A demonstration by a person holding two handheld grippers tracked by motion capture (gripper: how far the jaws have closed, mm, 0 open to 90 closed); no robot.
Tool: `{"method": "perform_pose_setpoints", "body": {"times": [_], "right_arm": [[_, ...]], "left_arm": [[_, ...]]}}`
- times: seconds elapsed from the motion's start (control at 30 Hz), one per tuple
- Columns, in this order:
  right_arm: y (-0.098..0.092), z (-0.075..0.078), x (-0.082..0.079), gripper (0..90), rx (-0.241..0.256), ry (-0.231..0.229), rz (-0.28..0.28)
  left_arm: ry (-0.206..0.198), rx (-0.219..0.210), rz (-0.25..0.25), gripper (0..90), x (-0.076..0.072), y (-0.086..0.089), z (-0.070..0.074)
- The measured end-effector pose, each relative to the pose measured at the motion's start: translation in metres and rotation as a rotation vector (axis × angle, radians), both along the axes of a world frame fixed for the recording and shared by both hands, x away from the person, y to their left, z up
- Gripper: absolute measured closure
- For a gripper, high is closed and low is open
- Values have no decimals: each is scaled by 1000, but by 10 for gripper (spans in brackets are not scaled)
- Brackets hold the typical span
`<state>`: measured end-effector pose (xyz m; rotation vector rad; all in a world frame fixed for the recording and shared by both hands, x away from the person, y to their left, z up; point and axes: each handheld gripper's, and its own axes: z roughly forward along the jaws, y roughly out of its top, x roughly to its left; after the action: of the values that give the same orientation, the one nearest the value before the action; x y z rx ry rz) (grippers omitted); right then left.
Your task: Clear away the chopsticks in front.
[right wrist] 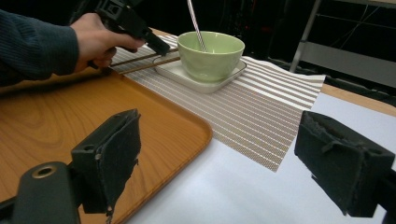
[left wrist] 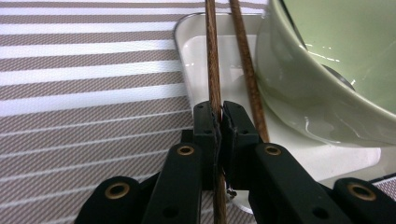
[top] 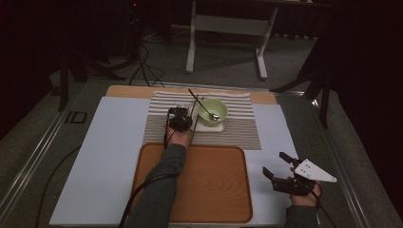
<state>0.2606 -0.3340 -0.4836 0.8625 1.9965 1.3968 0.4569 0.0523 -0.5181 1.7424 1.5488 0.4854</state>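
A light green bowl (top: 212, 111) with a metal spoon (top: 199, 103) in it stands on a small white plate (left wrist: 205, 60) on a striped placemat (top: 237, 126). Two brown chopsticks lie along the plate's left side. My left gripper (left wrist: 219, 112) is shut on one chopstick (left wrist: 213, 70); the other chopstick (left wrist: 245, 60) rests free beside it, against the bowl (left wrist: 327, 70). From above, the left gripper (top: 182, 110) sits just left of the bowl. My right gripper (top: 276, 165) hovers open and empty over the white sheet, right of the tray; its wide-apart jaws (right wrist: 219, 154) face the bowl (right wrist: 210, 53).
A wooden tray (top: 209, 190) lies at the table's near side, under the left forearm. A white sheet (top: 109, 156) covers the table around the placemat. Off the table's far end stands a white table frame (top: 228, 28), with cables on the floor.
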Motion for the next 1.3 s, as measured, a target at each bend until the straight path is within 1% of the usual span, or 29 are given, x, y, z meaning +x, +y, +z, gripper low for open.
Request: {"method": "perform_pose_setpoints", "body": {"times": [0.3,0.4,0.43,0.47,0.53,0.57,0.6,0.63,0.67,0.77,0.83,0.87,0.97,1.1,1.17,1.2,1.27,1.3], "right_arm": [[2,0,0,139,-6,-6,2],[3,0,0,139,-11,-5,3],[3,0,0,139,-11,-5,3],[3,0,0,139,-13,-3,2],[4,0,0,139,-13,-3,3],[4,0,0,139,-13,-5,4],[4,0,0,139,-13,-5,4],[4,0,0,139,-12,-5,4],[4,0,0,139,-13,-5,5],[5,0,0,139,-13,-5,4],[5,0,0,139,-13,-7,5],[5,1,0,139,-14,-6,5],[5,0,0,139,-14,-7,5],[5,1,0,139,-13,-9,6],[5,1,0,139,-13,-9,6],[5,1,0,139,-14,-10,7],[5,0,1,139,-13,-9,9],[6,0,1,139,-13,-7,8]], "left_arm": [[-14,-17,27,857,-20,21,7],[-25,-17,39,857,-29,28,11],[-25,-17,39,857,-29,28,11],[-35,-16,43,857,-34,32,15],[-40,-20,47,857,-36,34,16],[-57,-16,51,857,-42,38,21],[-57,-16,51,857,-42,38,21],[-69,-6,52,857,-47,43,26],[-76,-4,56,857,-50,46,28],[-84,1,72,857,-56,53,34],[-90,4,93,857,-61,57,39],[-90,-3,112,857,-65,59,41],[-97,5,134,857,-76,61,43],[-103,0,155,857,-86,63,44],[-103,0,155,857,-86,63,44],[-114,14,163,857,-96,64,47],[-125,13,181,856,-103,65,48],[-129,20,184,856,-106,65,49]]}}
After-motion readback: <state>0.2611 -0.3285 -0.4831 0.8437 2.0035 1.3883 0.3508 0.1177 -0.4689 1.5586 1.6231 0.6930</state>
